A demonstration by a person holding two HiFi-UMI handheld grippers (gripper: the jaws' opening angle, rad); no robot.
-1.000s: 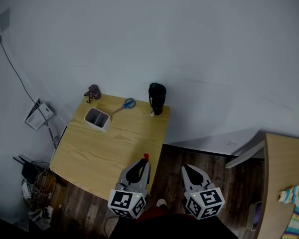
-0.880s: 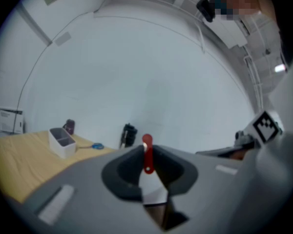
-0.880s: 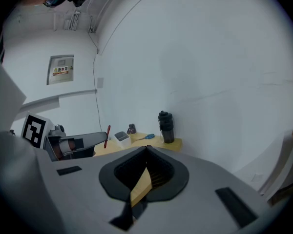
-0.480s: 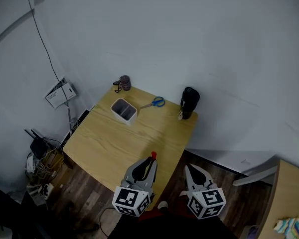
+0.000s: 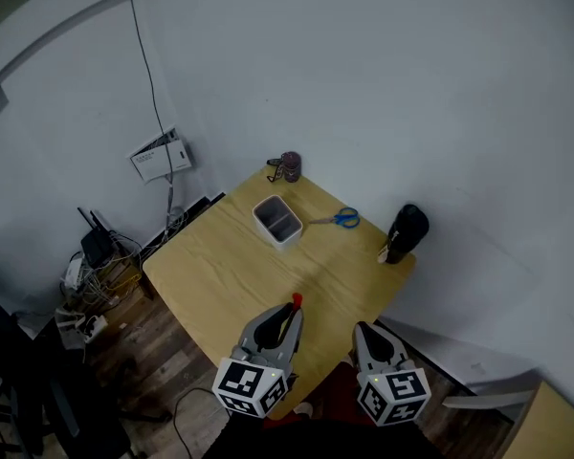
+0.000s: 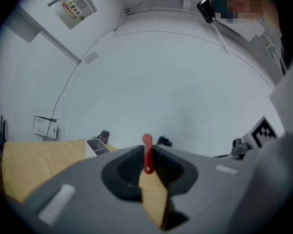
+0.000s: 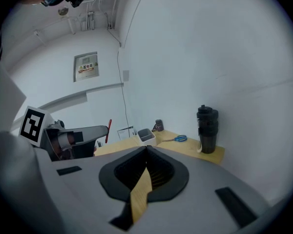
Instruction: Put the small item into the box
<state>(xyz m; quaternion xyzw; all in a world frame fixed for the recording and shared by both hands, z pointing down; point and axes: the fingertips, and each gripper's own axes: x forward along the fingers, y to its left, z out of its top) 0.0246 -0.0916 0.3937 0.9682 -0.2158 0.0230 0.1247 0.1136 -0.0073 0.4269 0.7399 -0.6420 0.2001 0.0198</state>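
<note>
At the near edge of the counter (image 5: pixel 220 275): item held, box (image 5: pixel 276 222) not yet reached.
The white box stands open toward the far side, beside the scissors (image 5: pixel 342 219). The left tongs (image 5: pixel 287 317) pinch the thin red item (image 5: pixel 296 301), which sticks up from their tips, well apart from the box. The right tongs (image 5: pixel 362 330) are pressed together with nothing in them. I judge the carry is in hand; next the left tongs should reach across, stop above the box opening and spread.
</note>
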